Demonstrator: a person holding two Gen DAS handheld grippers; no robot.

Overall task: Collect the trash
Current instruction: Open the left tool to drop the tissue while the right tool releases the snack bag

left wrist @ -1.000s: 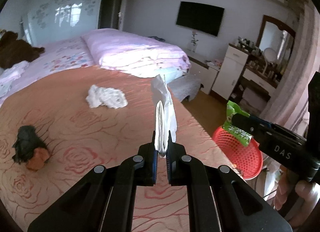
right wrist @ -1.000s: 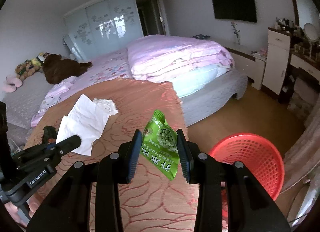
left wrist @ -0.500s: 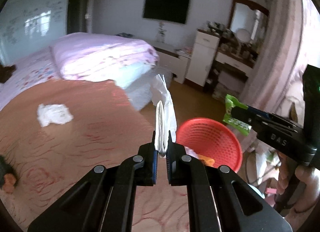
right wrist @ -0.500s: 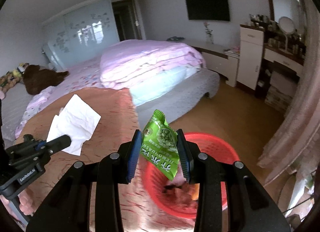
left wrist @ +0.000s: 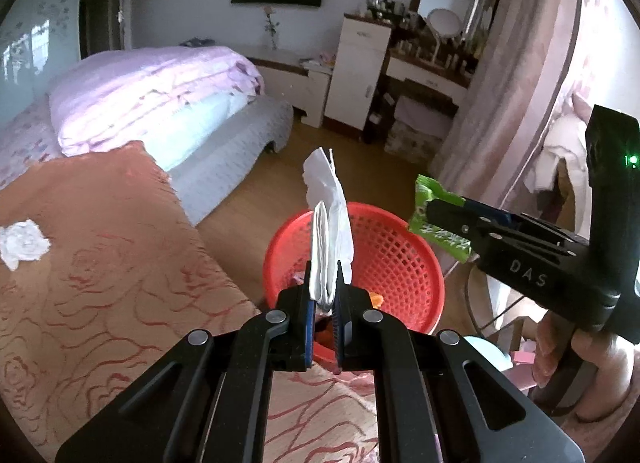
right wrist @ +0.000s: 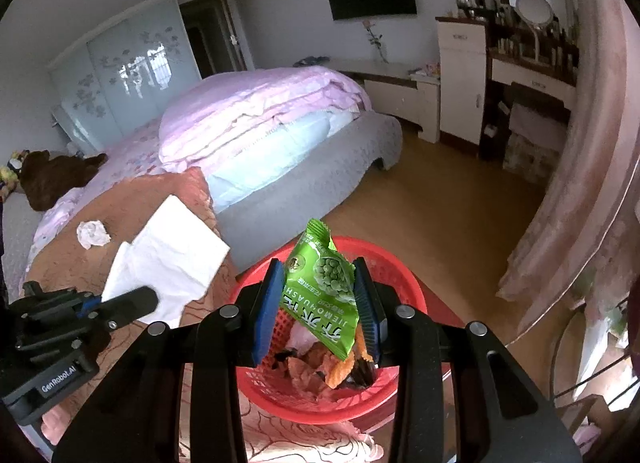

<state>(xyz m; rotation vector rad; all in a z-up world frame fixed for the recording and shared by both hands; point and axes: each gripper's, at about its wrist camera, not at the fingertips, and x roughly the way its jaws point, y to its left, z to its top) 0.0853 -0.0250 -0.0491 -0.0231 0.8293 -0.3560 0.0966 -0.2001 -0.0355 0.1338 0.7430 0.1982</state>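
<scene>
The left gripper (left wrist: pixel 323 287) is clenching a folded white tissue (left wrist: pixel 329 223), and the right gripper (right wrist: pixel 318 299) is pinching a green snack bag (right wrist: pixel 324 287) by its two sides. Both are hanging above the red basket (left wrist: pixel 404 263), which is standing on the floor just beside the bed (left wrist: pixel 100 263).

The tissue is light and is reaching over the near rim only, so I think it could drift and fall on the bed cover or the floor if it is released here. The bag is sitting more over the middle, so its risk is looking smaller.

The tissue is standing almost upright, long axis up from the jaws. The bag is tilting, its top corner pointing up and away. One crumpled tissue (left wrist: pixel 24 243) is waiting on the bed.
</scene>
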